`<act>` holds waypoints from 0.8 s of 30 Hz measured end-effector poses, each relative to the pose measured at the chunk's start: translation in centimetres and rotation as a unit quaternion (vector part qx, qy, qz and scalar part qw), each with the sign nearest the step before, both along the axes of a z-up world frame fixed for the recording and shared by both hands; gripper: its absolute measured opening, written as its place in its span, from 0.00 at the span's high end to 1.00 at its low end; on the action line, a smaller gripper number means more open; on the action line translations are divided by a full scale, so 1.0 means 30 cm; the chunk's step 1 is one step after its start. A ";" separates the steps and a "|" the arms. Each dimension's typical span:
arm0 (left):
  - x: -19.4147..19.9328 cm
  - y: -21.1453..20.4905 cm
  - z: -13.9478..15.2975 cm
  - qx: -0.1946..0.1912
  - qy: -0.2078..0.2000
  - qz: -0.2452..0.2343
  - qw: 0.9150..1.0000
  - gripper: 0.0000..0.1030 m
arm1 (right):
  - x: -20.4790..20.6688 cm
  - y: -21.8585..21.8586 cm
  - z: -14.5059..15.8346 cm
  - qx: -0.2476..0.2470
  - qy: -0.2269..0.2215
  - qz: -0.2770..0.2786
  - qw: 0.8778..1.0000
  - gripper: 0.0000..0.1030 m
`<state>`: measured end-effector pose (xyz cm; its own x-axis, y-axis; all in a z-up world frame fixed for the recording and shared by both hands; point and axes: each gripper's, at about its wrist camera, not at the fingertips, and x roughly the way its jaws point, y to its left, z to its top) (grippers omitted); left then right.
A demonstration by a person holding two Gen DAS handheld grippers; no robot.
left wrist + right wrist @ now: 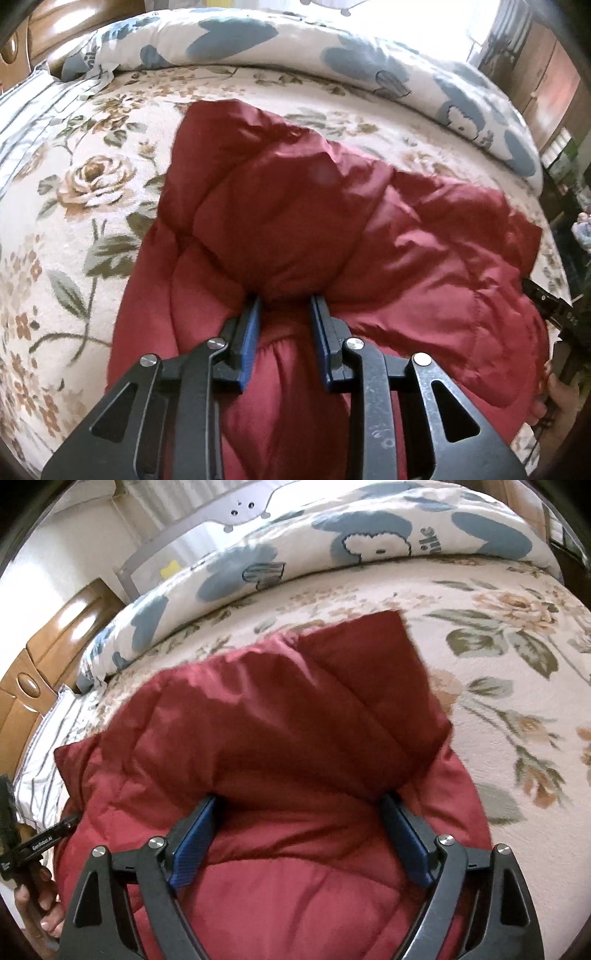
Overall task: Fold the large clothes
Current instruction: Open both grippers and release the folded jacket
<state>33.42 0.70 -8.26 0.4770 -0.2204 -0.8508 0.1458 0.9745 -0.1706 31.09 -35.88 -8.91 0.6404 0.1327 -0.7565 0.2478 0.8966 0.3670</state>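
A puffy dark red quilted jacket (295, 206) lies on a floral bedspread (92, 177), with an upper layer folded over its lower part. My left gripper (286, 302) is shut on a bunched fold of that upper layer, the blue pads (255, 325) pinching the fabric. In the right wrist view the same jacket (258, 720) fills the middle. My right gripper (299, 805) stands wide open, its blue pads (195, 834) on either side of the folded edge without squeezing it. The fingertips of both grippers are partly buried under red fabric.
A white quilt with blue flowers (295, 44) (332, 535) lies along the far side of the bed. A striped pillow (44, 738) and a wooden headboard (48, 646) sit at one end. A person's hand (37, 897) (557, 402) shows at each view's edge.
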 end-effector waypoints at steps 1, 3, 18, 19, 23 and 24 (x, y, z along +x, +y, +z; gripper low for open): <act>-0.007 0.006 0.009 -0.005 -0.002 -0.001 1.000 0.74 | -0.018 -0.004 0.016 0.001 -0.005 -0.002 1.000 0.15; -0.033 0.025 0.031 -0.018 -0.011 -0.006 1.000 0.70 | -0.056 -0.015 0.044 0.005 -0.015 -0.005 1.000 0.15; -0.185 0.241 0.110 -0.103 -0.028 0.016 0.994 0.45 | -0.289 -0.108 0.075 0.036 -0.014 -0.011 0.999 0.13; -0.186 0.258 0.108 -0.105 -0.027 0.020 0.994 0.45 | -0.305 -0.121 0.068 0.039 -0.012 -0.015 0.999 0.13; -0.184 0.320 0.081 -0.123 -0.012 0.038 0.992 0.45 | -0.344 -0.162 0.039 0.056 -0.005 -0.027 0.998 0.13; -0.183 0.332 0.073 -0.129 -0.009 0.042 0.991 0.45 | -0.352 -0.171 0.033 0.062 -0.004 -0.030 0.998 0.13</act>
<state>27.94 10.67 -6.06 0.5168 -0.3884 -0.7629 0.0710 0.9075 -0.4140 20.54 -41.01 -7.91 0.6557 0.1866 -0.7316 0.2959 0.8279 0.4764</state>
